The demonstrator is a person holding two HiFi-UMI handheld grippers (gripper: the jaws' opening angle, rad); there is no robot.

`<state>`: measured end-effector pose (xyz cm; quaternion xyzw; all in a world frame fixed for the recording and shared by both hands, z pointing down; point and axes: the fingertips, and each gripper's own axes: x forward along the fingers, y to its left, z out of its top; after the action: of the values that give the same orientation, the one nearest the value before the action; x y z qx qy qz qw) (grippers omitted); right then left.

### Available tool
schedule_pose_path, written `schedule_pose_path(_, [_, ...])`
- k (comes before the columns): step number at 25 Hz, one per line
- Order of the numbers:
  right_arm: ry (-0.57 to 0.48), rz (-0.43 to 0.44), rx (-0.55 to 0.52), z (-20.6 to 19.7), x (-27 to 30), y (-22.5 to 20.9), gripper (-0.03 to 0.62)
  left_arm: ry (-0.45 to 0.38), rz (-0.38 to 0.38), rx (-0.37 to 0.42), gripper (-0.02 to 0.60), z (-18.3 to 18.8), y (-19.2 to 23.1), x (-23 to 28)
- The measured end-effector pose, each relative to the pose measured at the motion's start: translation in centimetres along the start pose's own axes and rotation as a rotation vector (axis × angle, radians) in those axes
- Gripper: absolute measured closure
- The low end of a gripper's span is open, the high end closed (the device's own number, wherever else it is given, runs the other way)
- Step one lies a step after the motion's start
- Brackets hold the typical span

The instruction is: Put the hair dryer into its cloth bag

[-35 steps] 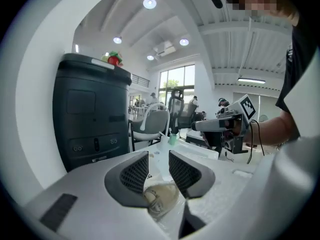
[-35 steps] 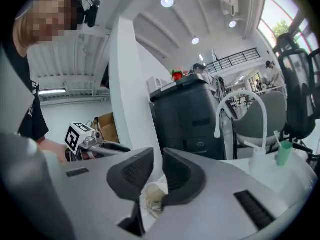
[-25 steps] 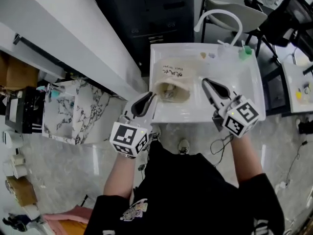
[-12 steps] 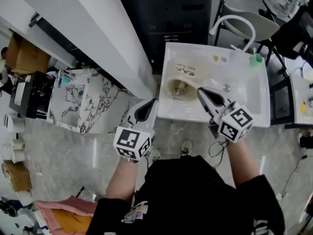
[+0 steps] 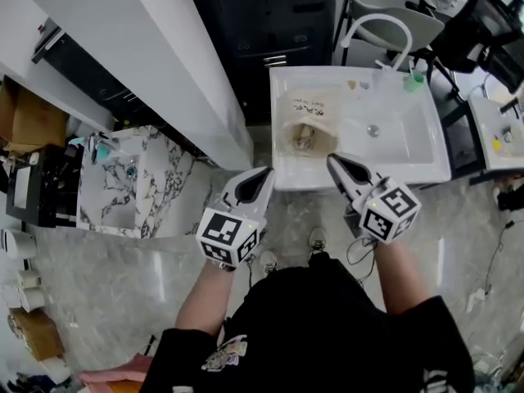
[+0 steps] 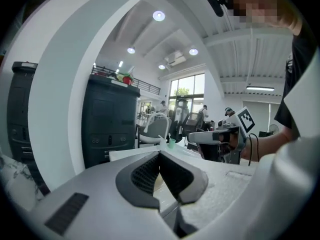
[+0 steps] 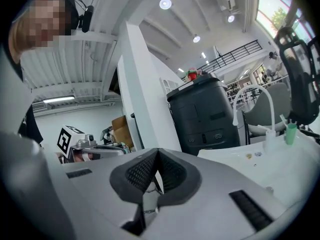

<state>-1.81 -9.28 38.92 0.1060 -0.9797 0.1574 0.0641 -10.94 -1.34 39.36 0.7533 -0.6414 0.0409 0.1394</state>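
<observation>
A beige cloth bag (image 5: 309,121) with dark print lies in the left half of the white basin (image 5: 409,150), its mouth toward me. A darker mottled shape, apparently the hair dryer (image 5: 306,142), shows inside the mouth. My left gripper (image 5: 264,172) hovers over the floor just left of the basin's front corner, shut and empty (image 6: 159,153). My right gripper (image 5: 331,159) is at the basin's front edge, a little right of the bag's mouth, also shut and holding nothing (image 7: 157,150). Neither gripper touches the bag.
A curved white faucet (image 5: 383,24), a green cup (image 5: 415,79) and a drain (image 5: 373,129) belong to the basin. A black cabinet (image 5: 266,23) stands behind it, a white partition (image 5: 139,56) to the left. A marble-patterned block (image 5: 123,182) and a cable (image 5: 357,254) are on the floor.
Both grippers have drawn back from the basin toward me: the right one was over the basin beside the bag and now sits at its front edge. The bag stays put.
</observation>
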Motion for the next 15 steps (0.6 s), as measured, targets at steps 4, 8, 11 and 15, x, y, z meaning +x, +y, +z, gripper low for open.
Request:
schedule_pose_path(4, [-0.017, -0.091, 0.008, -0.9, -1.3, 1.9, 0.597, -0.002, -0.097, 0.014, 0.578, -0.2, -0.9, -1.1])
schedule_pose_path(8, [-0.033, -0.168, 0.018, -1.8, -2.4, 3.7, 0.597, 0.000, -0.171, 0.026, 0.578, -0.7, -1.3, -2.3])
schedule_pose_path(11, [-0.048, -0.214, 0.020, -2.2, -2.9, 5.0, 0.597, 0.005, -0.213, 0.024, 0.578, -1.2, -1.4, -3.2])
schedule_pose_path(15, [-0.061, -0.257, 0.023, -2.3, -3.3, 6.4, 0.597, 0.010, -0.253, 0.033, 0.578, -1.3, -1.5, -4.2])
